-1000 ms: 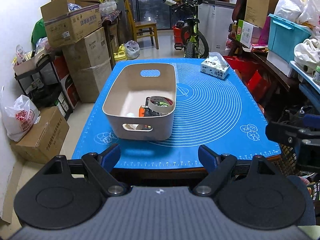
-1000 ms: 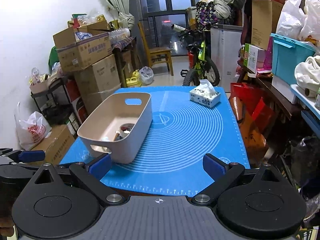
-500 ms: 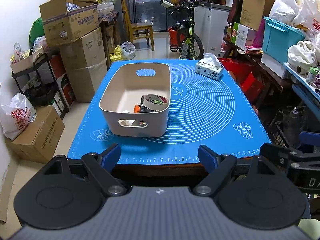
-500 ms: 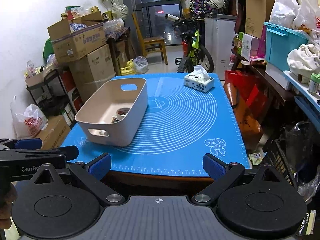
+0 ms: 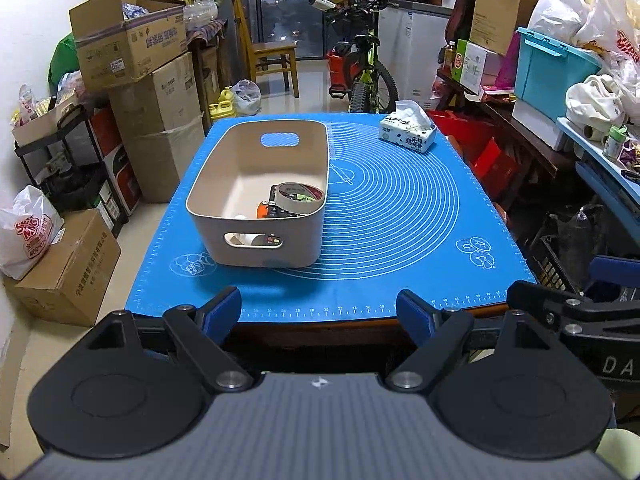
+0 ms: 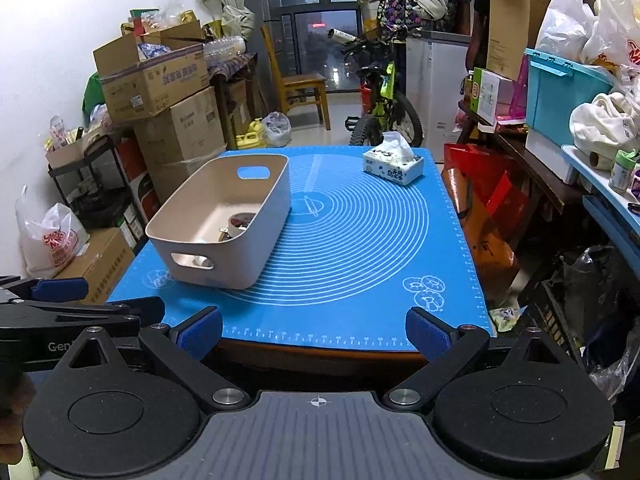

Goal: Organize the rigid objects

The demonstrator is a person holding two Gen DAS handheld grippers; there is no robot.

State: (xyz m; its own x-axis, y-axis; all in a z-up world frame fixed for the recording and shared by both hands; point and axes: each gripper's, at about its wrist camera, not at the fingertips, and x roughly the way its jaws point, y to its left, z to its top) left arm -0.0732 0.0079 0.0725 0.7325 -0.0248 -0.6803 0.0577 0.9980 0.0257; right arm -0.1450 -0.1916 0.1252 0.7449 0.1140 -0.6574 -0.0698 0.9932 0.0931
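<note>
The beige bin [image 5: 256,196] sits on the left half of the surface [image 5: 400,208], which a blue mat with white rings covers. Its handle cut-outs face me and the far end. Inside, at the near right corner, a roll of tape [image 5: 299,197] lies on top of a few smaller items — an orange-and-black one and a white one, too hidden to name. A tissue box [image 5: 408,136] stands at the far right corner of the mat, well apart from the bin. My left hand-held gripper [image 5: 319,314] and my right hand-held gripper [image 6: 314,332] both hang before the near edge — fingers spread wide, grasping nothing.
</note>
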